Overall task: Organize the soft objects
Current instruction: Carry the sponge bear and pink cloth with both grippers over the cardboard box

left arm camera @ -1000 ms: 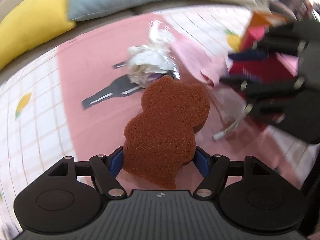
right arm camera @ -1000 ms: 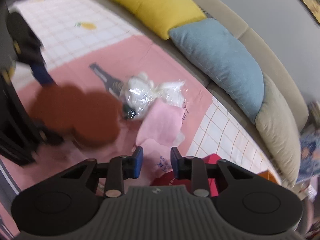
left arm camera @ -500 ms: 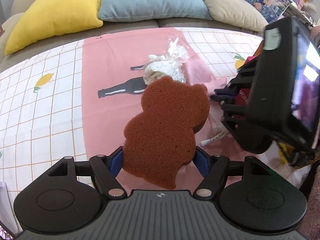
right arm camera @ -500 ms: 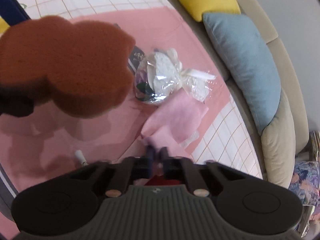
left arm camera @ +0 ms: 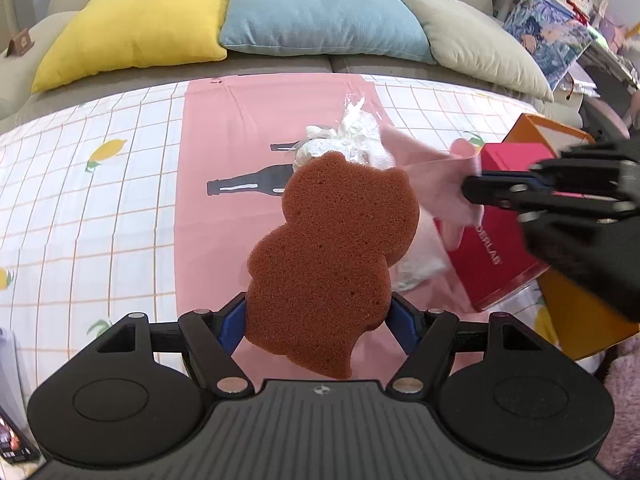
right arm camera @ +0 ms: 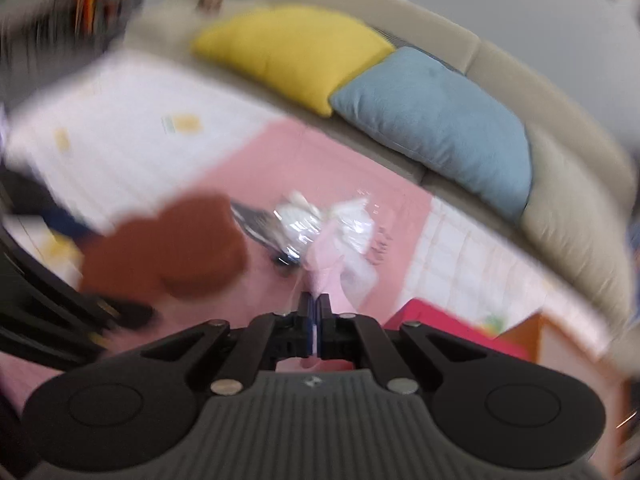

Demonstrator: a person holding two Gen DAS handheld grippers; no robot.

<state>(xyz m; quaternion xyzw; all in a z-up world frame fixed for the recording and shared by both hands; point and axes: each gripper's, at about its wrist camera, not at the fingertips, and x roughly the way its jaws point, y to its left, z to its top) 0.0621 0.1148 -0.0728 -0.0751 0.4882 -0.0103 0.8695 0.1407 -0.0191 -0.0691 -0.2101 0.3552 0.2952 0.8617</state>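
Gripping the brown bear-shaped sponge by its lower edge, the left gripper has its blue-padded fingers spread wide against both flanks, the sponge standing up above the bedspread. Just to the right, the right gripper reaches in from the side, fingers pressed together on a corner of the pink cloth, which hangs stretched between them and the pile; the right wrist view, blurred, shows the same pinch with pink cloth rising out of it. Under that gripper sits a red box with an orange box beside it. Further out, a crinkled clear plastic bag with something white inside lies on the pink panel of the bedspread, next to a printed black bottle. At the back, three cushions in a row: yellow, blue, beige.
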